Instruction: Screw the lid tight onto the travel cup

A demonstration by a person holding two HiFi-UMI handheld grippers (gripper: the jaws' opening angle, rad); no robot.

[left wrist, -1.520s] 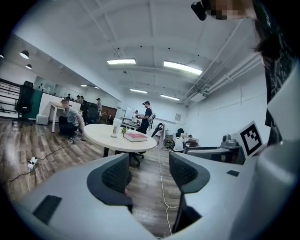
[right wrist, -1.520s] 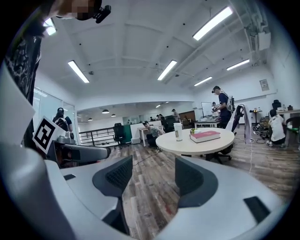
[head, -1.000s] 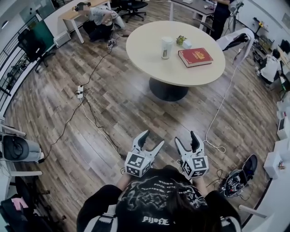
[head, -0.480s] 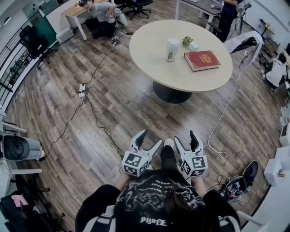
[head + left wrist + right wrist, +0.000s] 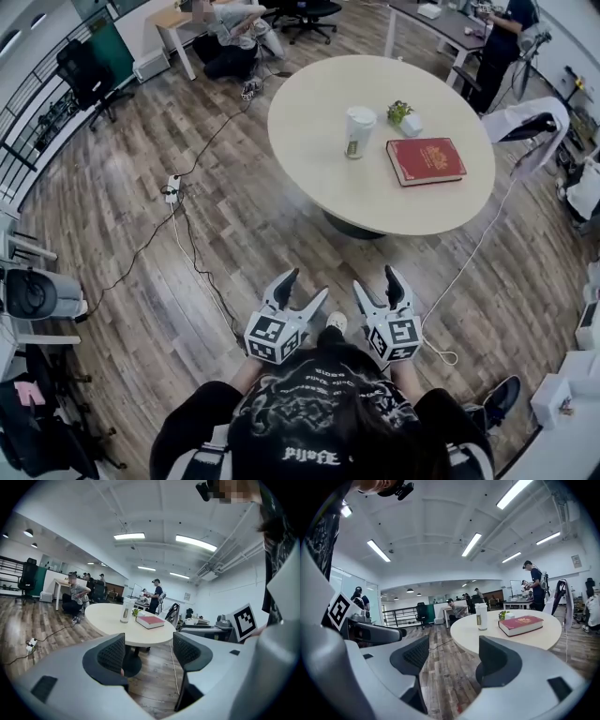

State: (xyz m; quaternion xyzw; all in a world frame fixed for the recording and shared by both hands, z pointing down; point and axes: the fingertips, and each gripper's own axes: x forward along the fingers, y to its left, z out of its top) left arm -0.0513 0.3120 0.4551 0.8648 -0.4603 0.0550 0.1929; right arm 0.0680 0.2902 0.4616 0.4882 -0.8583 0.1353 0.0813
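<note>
Left gripper [image 5: 307,284], right gripper [image 5: 375,279], agape, seemingly level

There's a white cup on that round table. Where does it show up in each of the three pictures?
Head view: the travel cup stands on the round table, above centre of the picture.
Left gripper view: the travel cup is left of centre, on the far table.
Right gripper view: the travel cup is just right of centre.
Shared landmark: the red book lies to the cup's right in every view.
</note>
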